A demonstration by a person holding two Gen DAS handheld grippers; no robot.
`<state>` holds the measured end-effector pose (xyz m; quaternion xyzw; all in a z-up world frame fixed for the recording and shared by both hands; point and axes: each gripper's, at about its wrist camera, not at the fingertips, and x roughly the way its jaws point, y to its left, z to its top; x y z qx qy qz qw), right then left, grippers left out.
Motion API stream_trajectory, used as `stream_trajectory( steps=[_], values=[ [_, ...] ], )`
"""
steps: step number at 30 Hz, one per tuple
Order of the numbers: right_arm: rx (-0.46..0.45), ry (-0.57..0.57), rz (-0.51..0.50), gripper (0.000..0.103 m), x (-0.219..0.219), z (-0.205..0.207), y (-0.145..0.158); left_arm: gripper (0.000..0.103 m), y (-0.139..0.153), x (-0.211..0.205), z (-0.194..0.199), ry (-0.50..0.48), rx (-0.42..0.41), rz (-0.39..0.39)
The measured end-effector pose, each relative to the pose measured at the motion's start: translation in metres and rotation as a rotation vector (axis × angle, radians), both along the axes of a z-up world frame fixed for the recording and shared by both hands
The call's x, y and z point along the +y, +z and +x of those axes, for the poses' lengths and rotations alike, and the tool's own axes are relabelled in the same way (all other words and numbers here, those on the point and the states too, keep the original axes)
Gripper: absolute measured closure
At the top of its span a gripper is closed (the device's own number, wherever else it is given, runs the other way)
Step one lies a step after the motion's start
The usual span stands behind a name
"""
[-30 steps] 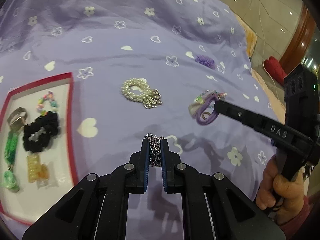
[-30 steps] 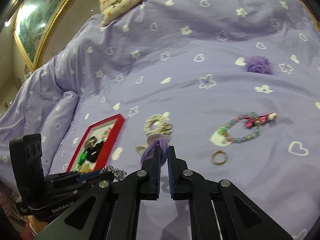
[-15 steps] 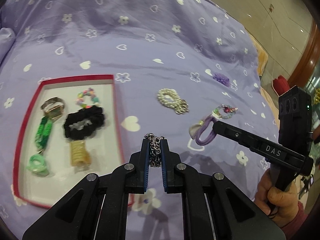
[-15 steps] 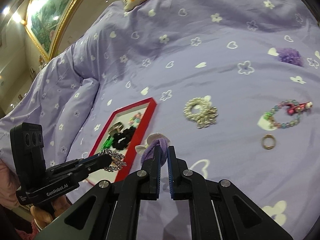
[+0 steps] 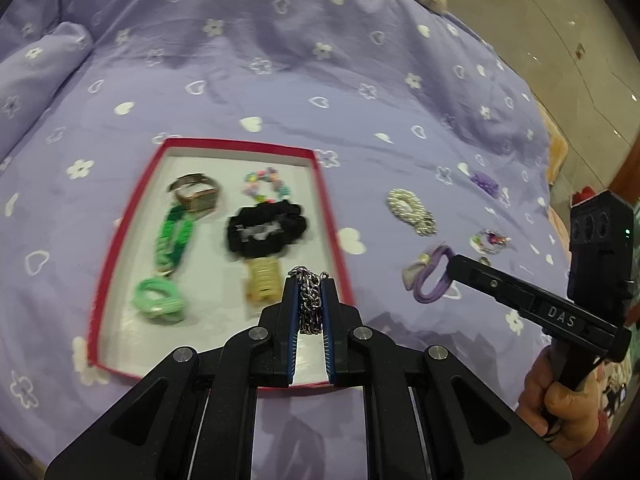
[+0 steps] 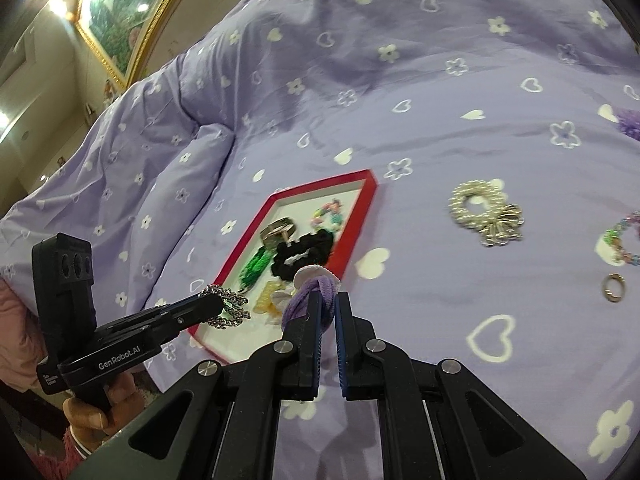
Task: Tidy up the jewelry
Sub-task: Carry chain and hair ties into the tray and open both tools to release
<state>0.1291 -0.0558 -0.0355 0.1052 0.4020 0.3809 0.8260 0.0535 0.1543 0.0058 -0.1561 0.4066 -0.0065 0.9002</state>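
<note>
While the red tray point(image 5: 338, 240) holds a black scrunchie point(image 5: 267, 231), left tool point(image 5: 310, 284) grips chain point(image 5: 310, 300)

The chain point(image 5: 310, 300) was shiny metal links. The grippers looked like matt black plastic with bright metal rivets. The sheet point(image 5: 280, 92) was soft, slightly wrinkled cloth. The tray point(image 5: 340, 256) had a smooth red rim and a pale matt floor. The scrunchie point(image 5: 267, 232) was black ruffled cloth, the pearls point(image 5: 406, 204) glossy, the ring point(image 6: 614, 287) polished metal.
</note>
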Motion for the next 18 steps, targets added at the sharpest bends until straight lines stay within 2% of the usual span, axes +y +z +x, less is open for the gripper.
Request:
stream_trajectory(
  steps=[11,18],
  values=[
    [-0.006,0.113,-0.026,0.097,0.056,-0.012,-0.001,0.094,-0.013,0.042,-0.014,0.085,0.017,-0.011],
    [0.022,0.195,-0.109,0.097,0.093,-0.017,-0.021,0.094,-0.031,0.056,-0.016,0.105,0.046,-0.027]
  ],
)
